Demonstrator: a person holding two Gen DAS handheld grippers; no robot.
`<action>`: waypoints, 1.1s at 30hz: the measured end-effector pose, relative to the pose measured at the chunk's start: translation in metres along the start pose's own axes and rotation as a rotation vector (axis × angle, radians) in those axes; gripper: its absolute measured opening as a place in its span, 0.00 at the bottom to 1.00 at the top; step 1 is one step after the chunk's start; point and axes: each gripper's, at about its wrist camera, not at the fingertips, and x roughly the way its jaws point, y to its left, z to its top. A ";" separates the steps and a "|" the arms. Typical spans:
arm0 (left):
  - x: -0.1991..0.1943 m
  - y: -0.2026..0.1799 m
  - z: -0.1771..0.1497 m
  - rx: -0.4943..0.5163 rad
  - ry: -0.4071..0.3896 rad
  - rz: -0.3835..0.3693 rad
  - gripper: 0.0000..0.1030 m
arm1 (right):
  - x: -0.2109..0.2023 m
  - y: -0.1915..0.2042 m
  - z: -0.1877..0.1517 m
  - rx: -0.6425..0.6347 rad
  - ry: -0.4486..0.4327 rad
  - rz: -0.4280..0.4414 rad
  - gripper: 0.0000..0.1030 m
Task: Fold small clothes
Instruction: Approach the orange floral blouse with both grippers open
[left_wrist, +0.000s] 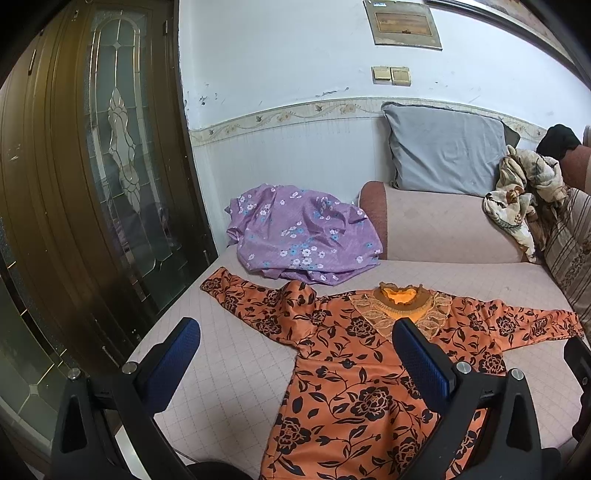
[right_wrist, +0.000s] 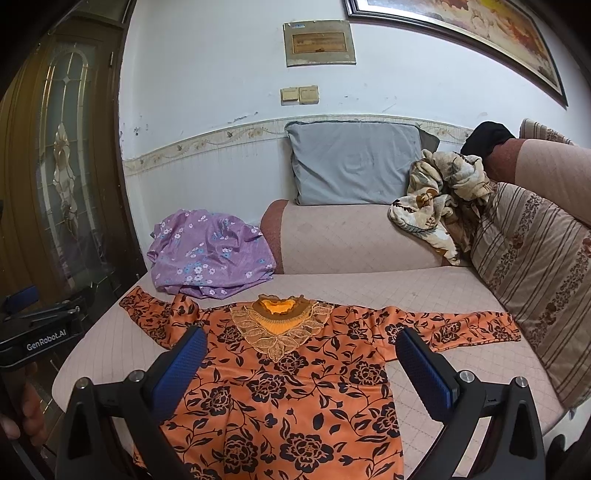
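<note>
An orange top with black flowers (left_wrist: 354, 373) (right_wrist: 291, 387) lies flat and face up on the sofa seat, both sleeves spread out, lace collar toward the wall. My left gripper (left_wrist: 295, 328) hovers open above the top's left side, nothing between its blue pads. In the right wrist view my right gripper (right_wrist: 301, 338) is open too, held above the chest of the top and empty. The left gripper's body (right_wrist: 37, 332) shows at that view's left edge, held by a hand.
A crumpled purple flowered cloth (left_wrist: 299, 236) (right_wrist: 210, 254) lies behind the top's left sleeve. Beyond are a sofa bolster (right_wrist: 354, 240), a grey pillow (right_wrist: 351, 166), a beige flowered cloth (right_wrist: 439, 199) and a striped cushion (right_wrist: 535, 269) on the right. A wooden glass door (left_wrist: 92, 166) stands left.
</note>
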 end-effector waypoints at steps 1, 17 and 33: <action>0.000 0.000 -0.001 0.000 0.001 -0.001 1.00 | 0.000 0.000 0.000 0.000 0.002 0.000 1.00; 0.026 -0.011 -0.009 0.026 0.051 -0.007 1.00 | 0.023 -0.010 -0.009 0.022 0.057 -0.020 1.00; 0.069 -0.022 -0.019 0.049 0.125 0.012 1.00 | 0.068 -0.022 -0.018 0.043 0.129 -0.035 1.00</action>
